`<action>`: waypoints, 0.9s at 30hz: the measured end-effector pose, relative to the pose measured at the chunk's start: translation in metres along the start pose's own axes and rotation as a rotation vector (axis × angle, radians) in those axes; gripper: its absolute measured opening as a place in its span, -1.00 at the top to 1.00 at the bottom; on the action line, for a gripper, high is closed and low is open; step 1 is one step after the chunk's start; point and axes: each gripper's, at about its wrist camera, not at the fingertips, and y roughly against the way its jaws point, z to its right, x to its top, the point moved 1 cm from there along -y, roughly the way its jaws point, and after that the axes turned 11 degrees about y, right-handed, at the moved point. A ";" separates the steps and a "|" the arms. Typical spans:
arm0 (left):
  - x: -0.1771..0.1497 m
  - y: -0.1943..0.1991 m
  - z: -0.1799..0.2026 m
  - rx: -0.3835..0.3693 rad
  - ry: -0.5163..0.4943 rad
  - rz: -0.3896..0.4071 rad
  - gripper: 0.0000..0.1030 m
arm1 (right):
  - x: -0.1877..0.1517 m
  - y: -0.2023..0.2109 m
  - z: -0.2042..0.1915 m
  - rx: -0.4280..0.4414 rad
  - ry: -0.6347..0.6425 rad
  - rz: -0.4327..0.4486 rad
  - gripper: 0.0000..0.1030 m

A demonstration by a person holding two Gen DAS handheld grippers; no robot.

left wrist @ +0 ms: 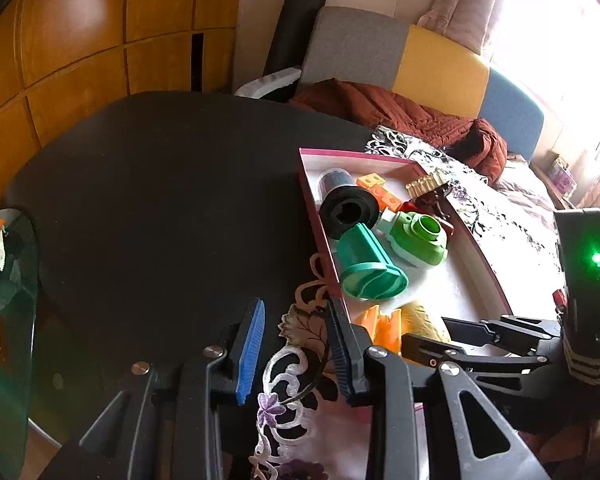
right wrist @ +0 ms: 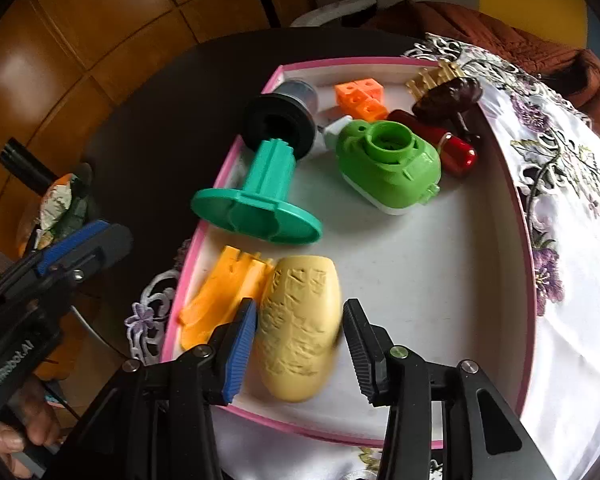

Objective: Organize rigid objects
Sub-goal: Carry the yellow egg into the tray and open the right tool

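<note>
A pink-rimmed white tray [right wrist: 526, 264] lies on an embroidered cloth. In the right wrist view a cream carved oval piece [right wrist: 300, 320] lies near the tray's front, blurred, between the fingers of my right gripper [right wrist: 300, 344]. The blue pad [right wrist: 242, 344] is at its left side and the black finger stands just clear of its right side, so the gripper is open. An orange piece [right wrist: 220, 296] lies beside it. My left gripper [left wrist: 296, 344] hovers open over the cloth by the tray's near corner [left wrist: 334, 300], with nothing between its fingers.
The tray also holds a teal spool [right wrist: 260, 200], a black reel [right wrist: 280, 126], a green toy camera [right wrist: 388, 160], orange cubes [right wrist: 362, 98], a red piece [right wrist: 456, 152] and a dark brown figure [right wrist: 448, 98]. The dark round table [left wrist: 160, 200] spreads left. A glass dish [left wrist: 4, 280] sits at its left edge.
</note>
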 end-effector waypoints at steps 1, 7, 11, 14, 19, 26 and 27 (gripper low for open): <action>0.000 0.000 0.001 0.001 -0.001 -0.001 0.39 | -0.001 0.001 -0.002 -0.011 0.010 0.003 0.10; -0.003 -0.001 0.004 0.002 -0.011 -0.005 0.39 | -0.003 0.005 -0.002 -0.014 0.008 0.012 0.08; -0.005 0.000 0.005 0.003 -0.019 -0.005 0.39 | -0.003 0.007 0.001 -0.015 0.003 0.016 0.07; -0.005 0.001 0.007 0.003 -0.022 0.001 0.39 | -0.003 0.010 0.003 -0.014 -0.003 0.026 -0.01; -0.005 0.003 0.009 0.003 -0.029 0.004 0.39 | -0.002 0.014 0.001 -0.029 0.014 0.039 -0.09; -0.006 0.006 0.014 0.000 -0.047 0.014 0.39 | -0.002 0.029 -0.003 -0.069 0.039 0.082 -0.24; -0.006 0.006 0.015 0.000 -0.051 0.015 0.39 | -0.002 0.031 -0.003 -0.075 0.043 0.088 -0.25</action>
